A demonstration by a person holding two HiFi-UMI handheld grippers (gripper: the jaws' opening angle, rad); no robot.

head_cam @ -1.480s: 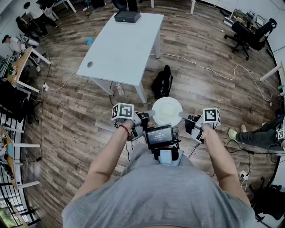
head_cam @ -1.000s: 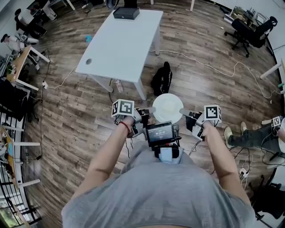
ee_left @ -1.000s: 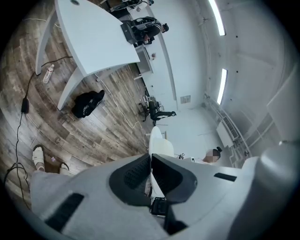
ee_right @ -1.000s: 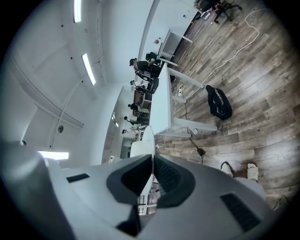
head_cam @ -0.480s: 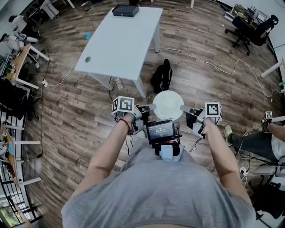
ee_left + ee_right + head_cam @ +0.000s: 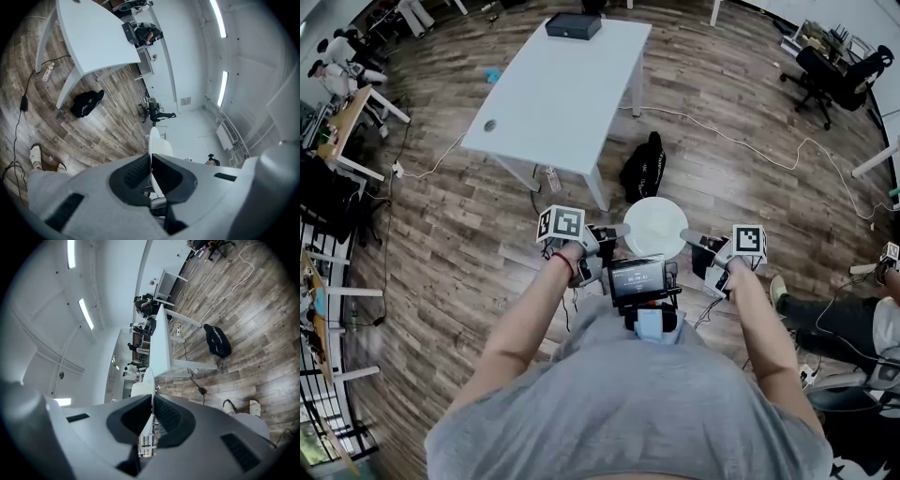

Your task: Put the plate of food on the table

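In the head view a round white plate (image 6: 654, 228) hangs in the air in front of the person, level, above the wooden floor. My left gripper (image 6: 616, 232) is shut on its left rim and my right gripper (image 6: 686, 235) is shut on its right rim. The plate (image 6: 153, 145) shows edge-on between the jaws in the left gripper view, and the plate (image 6: 144, 385) does the same in the right gripper view. What lies on the plate looks pale; I cannot make it out. The white table (image 6: 567, 84) stands ahead, up and to the left.
A black box (image 6: 574, 25) sits at the table's far end. A black bag (image 6: 643, 167) lies on the floor by the table's near leg, with a bottle (image 6: 551, 179) beside it. A white cable (image 6: 741, 145) crosses the floor. A seated person's legs (image 6: 825, 314) are at right.
The person has stepped a little closer to the table with the plate held between both grippers. The grip on the plate is the same.
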